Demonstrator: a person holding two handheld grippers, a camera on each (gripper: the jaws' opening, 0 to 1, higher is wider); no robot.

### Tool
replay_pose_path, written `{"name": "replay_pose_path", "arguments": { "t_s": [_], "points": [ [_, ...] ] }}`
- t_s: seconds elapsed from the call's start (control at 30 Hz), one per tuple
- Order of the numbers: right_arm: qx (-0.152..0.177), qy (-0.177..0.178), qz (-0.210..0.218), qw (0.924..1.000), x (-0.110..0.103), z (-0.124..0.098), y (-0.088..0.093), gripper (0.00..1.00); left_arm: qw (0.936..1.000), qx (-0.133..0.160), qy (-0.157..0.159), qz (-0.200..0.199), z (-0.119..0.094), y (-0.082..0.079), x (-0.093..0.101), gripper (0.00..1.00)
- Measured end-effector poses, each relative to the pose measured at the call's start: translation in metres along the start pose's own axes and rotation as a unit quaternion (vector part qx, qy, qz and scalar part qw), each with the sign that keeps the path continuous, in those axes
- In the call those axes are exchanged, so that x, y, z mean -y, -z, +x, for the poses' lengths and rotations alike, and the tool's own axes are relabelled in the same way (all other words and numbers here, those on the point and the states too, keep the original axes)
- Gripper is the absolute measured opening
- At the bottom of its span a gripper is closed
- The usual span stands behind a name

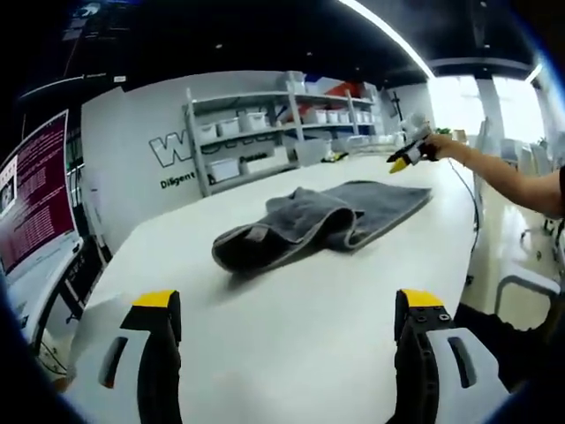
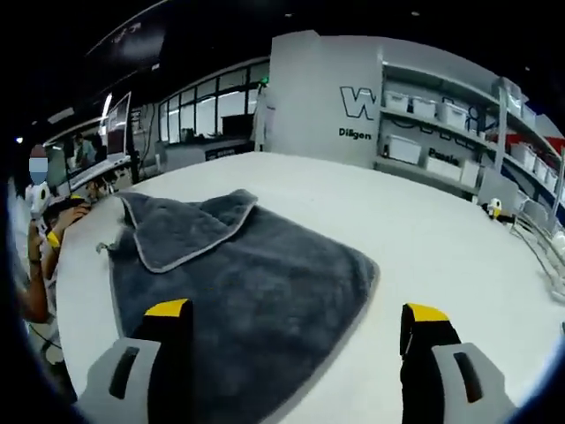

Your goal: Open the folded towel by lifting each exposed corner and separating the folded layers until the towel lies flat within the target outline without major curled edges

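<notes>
I'm holding both grippers (image 1: pixel 287 322) (image 2: pixel 300 331) wide open and empty over the half-folded towel (image 2: pixel 256 300), aiming low for its folded-over corner (image 2: pixel 243 201).

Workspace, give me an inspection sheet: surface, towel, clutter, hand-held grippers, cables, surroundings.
Surface: white table, bare around the towel.
Job's things: grey towel partly unfolded, one layer folded back and bunched at one end; no target outline seen.
Clutter: wire rack and a small yellow-and-white item at the table's far edge.
Grippers: left hand-held gripper open, over bare table; right hand-held gripper open, above the towel, touching nothing.
Cables: dark cable hanging below the person's arm.
Surroundings: shelving with white bins, lettered white wall, windows.
</notes>
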State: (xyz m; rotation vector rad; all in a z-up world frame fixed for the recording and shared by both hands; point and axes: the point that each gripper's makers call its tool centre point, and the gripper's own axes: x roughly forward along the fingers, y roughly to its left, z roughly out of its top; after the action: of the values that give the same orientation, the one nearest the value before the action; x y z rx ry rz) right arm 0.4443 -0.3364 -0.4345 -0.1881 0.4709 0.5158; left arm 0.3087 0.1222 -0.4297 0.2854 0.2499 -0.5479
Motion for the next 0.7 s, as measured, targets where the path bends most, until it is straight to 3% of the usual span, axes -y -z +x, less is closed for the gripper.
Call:
{"name": "replay_pose_path", "arguments": {
  "t_s": [0.13,0.2,0.33,0.5,0.6,0.7],
  "points": [
    [-0.001,-0.034,-0.016,0.9993,-0.036,-0.012,0.008,0.98,1.0000,0.003,0.001,-0.003,0.000,-0.001,0.000,0.99],
    [-0.008,-0.043,-0.033,0.9985,-0.049,-0.019,0.014,0.92,1.0000,0.002,0.001,-0.002,0.000,-0.001,0.000,0.99],
    [-0.010,-0.053,-0.049,0.9974,-0.064,-0.031,0.021,0.67,1.0000,0.001,0.002,0.000,0.000,-0.001,0.001,0.99],
    [-0.009,-0.074,-0.049,0.9961,-0.080,-0.036,0.033,0.27,1.0000,0.001,0.007,0.001,0.001,0.000,0.006,0.99],
    [-0.028,-0.080,-0.050,0.9951,-0.084,-0.033,0.045,0.30,1.0000,0.002,0.008,0.000,0.001,0.000,0.007,0.99],
    [-0.054,-0.086,-0.064,0.9928,-0.091,-0.027,0.062,0.22,0.9999,0.002,0.011,0.000,0.001,-0.001,0.008,0.99]
  ]
}}
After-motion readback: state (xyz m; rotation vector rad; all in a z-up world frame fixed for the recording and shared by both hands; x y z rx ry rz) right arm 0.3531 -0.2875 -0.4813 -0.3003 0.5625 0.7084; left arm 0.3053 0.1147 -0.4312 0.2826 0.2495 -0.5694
